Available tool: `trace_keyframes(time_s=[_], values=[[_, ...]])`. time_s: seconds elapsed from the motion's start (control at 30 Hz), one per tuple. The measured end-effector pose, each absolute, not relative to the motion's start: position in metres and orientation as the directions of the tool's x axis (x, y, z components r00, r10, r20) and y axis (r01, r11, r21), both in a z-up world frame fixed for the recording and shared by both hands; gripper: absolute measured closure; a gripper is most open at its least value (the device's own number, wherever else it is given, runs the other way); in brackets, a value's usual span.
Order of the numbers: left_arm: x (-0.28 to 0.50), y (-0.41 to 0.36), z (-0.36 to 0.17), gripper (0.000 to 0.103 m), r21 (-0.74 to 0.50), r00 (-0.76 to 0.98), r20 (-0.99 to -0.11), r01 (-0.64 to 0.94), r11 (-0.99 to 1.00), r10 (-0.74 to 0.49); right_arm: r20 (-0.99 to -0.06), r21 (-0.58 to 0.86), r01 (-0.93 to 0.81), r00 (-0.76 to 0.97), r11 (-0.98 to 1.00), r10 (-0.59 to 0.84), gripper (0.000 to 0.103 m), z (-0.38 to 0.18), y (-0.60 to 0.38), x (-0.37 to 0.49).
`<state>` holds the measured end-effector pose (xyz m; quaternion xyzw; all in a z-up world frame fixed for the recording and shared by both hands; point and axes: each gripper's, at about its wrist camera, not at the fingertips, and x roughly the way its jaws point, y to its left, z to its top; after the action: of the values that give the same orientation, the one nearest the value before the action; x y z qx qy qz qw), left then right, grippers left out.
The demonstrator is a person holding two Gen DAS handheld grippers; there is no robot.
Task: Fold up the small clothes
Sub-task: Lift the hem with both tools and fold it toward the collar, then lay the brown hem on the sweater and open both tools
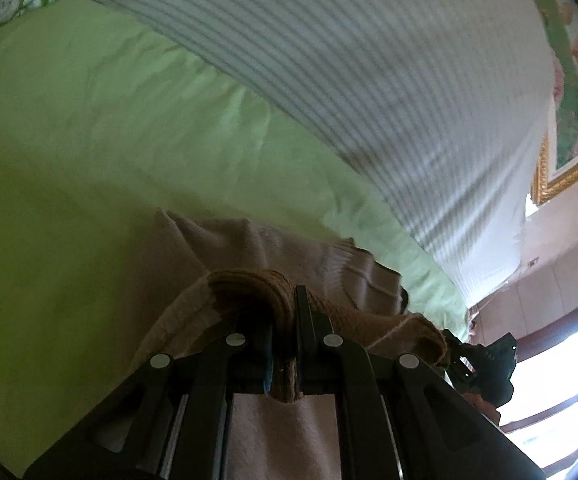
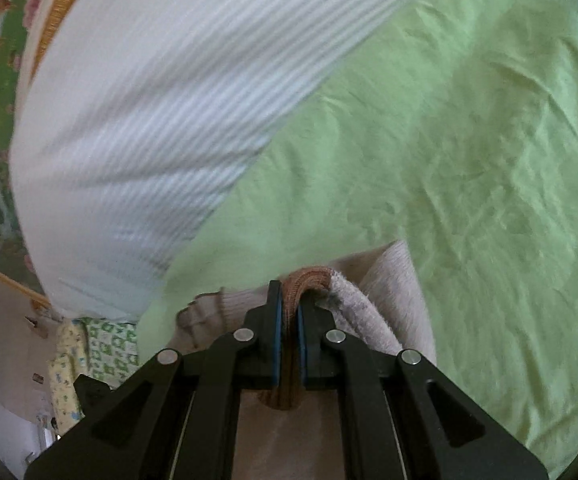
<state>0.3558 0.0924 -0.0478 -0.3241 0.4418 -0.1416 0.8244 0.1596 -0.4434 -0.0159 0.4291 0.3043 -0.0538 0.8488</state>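
A small beige knit garment [image 1: 257, 248] with a brown ribbed band hangs between my two grippers over the green bedsheet [image 1: 69, 140]. My left gripper [image 1: 285, 304] is shut on the brown band. My right gripper [image 2: 289, 300] is shut on the brown band too, with the beige knit [image 2: 393, 280] draped over its right finger. The other gripper shows at the lower right of the left wrist view [image 1: 485, 364] and at the lower left of the right wrist view [image 2: 89, 392].
A white and blue striped pillow [image 1: 369, 60] [image 2: 149, 120] lies on the green sheet [image 2: 469, 160] ahead of both grippers. A gold-framed picture [image 1: 569, 152] hangs on the wall, a window [image 1: 557, 400] is at the right, and patterned bedding [image 2: 105, 344] lies beyond the pillow.
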Motion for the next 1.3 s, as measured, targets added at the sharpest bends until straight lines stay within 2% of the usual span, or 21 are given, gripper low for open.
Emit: trace_keyframes(time_s=[0.17,0.33,0.43,0.47,0.5,0.53,0.57,0.7,0.87,1.03,1.2,1.3], values=[[0.365,0.089,-0.064,0.095,-0.646,0.549,-0.668,-0.094,0.757,-0.502,-0.61,0.663,0.392,0.777,0.638,0.155,0.093,-0.028,-0.445,0.172],[0.358,0.086,-0.056,0.091,-0.622,0.553,-0.68,-0.087,0.778,-0.482,-0.62,0.662,0.398,0.767,0.635,0.166,0.087,-0.023,-0.446,0.172],[0.354,0.084,-0.044,0.082,-0.603,0.557,-0.688,-0.082,0.794,-0.465,-0.614,0.653,0.398,0.776,0.644,0.143,0.07,-0.013,-0.445,0.168],[0.352,0.085,-0.041,0.075,-0.598,0.559,-0.691,-0.087,0.796,-0.458,-0.606,0.65,0.397,0.785,0.648,0.127,0.059,-0.009,-0.444,0.165],[0.347,0.088,-0.035,0.063,-0.587,0.576,-0.692,-0.097,0.804,-0.436,-0.592,0.647,0.398,0.8,0.651,0.099,0.05,-0.003,-0.443,0.16],[0.345,0.09,-0.029,0.059,-0.579,0.588,-0.691,-0.104,0.809,-0.42,-0.584,0.641,0.404,0.809,0.652,0.072,0.048,0.003,-0.443,0.155],[0.34,0.095,-0.022,0.054,-0.573,0.605,-0.687,-0.112,0.812,-0.402,-0.578,0.637,0.406,0.814,0.655,0.058,0.048,0.007,-0.442,0.151],[0.324,0.106,-0.005,0.053,-0.593,0.626,-0.665,-0.11,0.798,-0.408,-0.558,0.637,0.373,0.827,0.675,0.07,0.048,0.022,-0.432,0.139],[0.292,0.071,-0.001,0.053,-0.603,0.563,-0.66,-0.001,0.798,-0.498,-0.558,0.584,0.283,0.82,0.761,0.123,0.048,0.03,-0.387,0.126],[0.261,0.003,-0.021,0.053,-0.577,0.422,-0.698,0.148,0.803,-0.579,-0.635,0.467,0.164,0.746,0.869,0.2,0.048,0.012,-0.321,0.131],[0.255,-0.029,-0.039,0.053,-0.516,0.369,-0.744,0.211,0.83,-0.557,-0.699,0.382,0.003,0.655,0.924,0.287,0.048,-0.012,-0.273,0.149],[0.264,-0.032,-0.046,0.054,-0.461,0.379,-0.767,0.237,0.855,-0.518,-0.756,0.313,-0.037,0.595,0.949,0.273,0.048,-0.028,-0.263,0.163]])
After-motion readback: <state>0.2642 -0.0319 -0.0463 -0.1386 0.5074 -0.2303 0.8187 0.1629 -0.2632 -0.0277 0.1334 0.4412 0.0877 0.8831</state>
